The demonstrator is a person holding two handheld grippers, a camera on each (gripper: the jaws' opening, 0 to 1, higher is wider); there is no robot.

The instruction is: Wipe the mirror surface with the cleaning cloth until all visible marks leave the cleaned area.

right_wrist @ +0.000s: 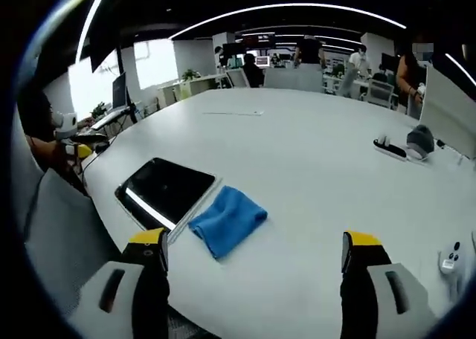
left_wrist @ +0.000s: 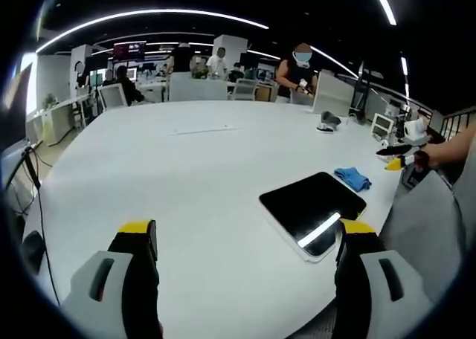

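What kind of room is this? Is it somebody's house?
No, it looks like a big open office. There is a large white oval table, rows of desks with computer screens and office chairs at the back, and long strip lights across the dark ceiling.

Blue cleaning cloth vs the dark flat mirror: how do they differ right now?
The crumpled blue cleaning cloth is soft and matte; the dark rectangular mirror is rigid, flat and glossy, reflecting a ceiling light strip. The cloth is smaller than the mirror. The cloth lies beside the mirror's corner, not on it. Both rest on the white table, untouched by either gripper.
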